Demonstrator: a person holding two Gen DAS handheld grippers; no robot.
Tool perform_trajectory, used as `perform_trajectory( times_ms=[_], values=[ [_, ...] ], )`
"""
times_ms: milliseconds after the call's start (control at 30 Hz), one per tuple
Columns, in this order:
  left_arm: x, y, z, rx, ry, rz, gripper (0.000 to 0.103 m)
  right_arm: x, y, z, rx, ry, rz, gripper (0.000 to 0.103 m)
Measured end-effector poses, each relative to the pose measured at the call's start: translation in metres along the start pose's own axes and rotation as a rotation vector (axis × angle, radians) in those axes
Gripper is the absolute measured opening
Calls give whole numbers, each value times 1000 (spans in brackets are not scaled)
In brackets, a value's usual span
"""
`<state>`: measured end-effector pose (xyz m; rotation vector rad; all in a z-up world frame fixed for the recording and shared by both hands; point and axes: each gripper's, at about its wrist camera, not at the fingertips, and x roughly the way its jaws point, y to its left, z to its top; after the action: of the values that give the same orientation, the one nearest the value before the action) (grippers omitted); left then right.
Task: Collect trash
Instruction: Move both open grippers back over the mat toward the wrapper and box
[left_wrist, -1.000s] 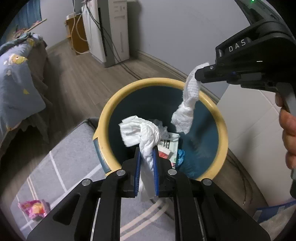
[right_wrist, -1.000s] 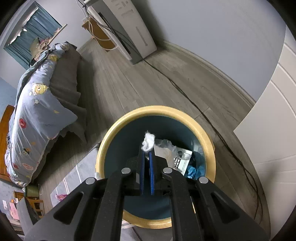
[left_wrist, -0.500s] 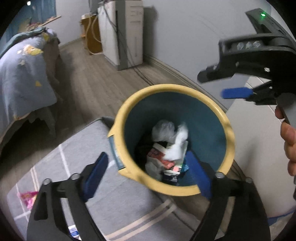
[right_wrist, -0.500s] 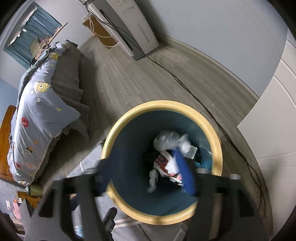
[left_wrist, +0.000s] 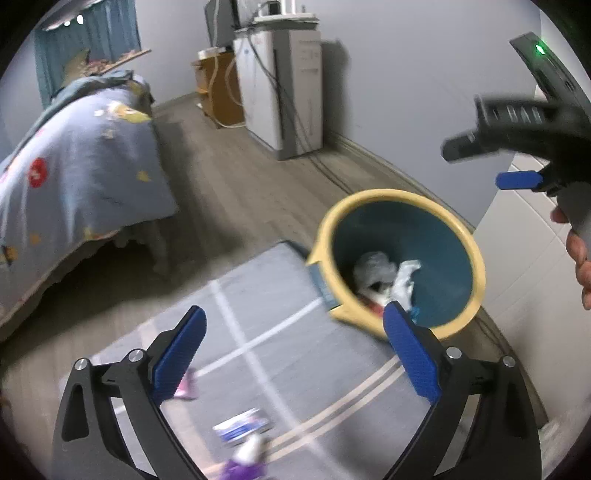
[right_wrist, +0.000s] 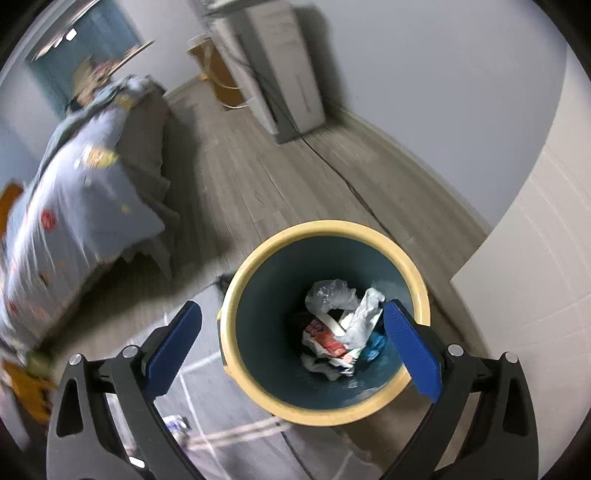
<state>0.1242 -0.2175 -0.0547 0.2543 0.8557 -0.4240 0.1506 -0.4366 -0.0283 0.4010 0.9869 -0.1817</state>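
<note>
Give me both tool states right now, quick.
Left tool: open, holding nothing.
Right tool: open, holding nothing, above the yellow-rimmed teal plastic bin.

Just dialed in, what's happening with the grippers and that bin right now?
Both grippers are open and empty. The right gripper hangs over the yellow-rimmed bin, where white tissues lie on other rubbish. The left gripper points at the grey rug, where more litter lies, blurred.
</note>
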Motion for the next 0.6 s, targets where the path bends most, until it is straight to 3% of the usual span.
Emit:
perform_trajectory(
  times_ms=[133, 267, 400, 533, 600],
  values=[
    [-22, 40, -14, -26, 6, 52, 96, -12, 33, -21, -140, -8, -22, 97],
    [-37, 93, -38, -203, -1, 97, 96, -22, 52, -37, -195, -22, -46, 97],
    [-42, 130, -52, -318, 27, 142, 96, -20, 59, -48, -121, 12, -10, 97],
    [-45, 157, -70, -348, 66, 205, 96, -19, 75, -63, -61, 48, 39, 97],
    [-47, 166, -77, -349, 78, 221, 96, -17, 91, -74, -89, 60, 18, 97]
  ],
)
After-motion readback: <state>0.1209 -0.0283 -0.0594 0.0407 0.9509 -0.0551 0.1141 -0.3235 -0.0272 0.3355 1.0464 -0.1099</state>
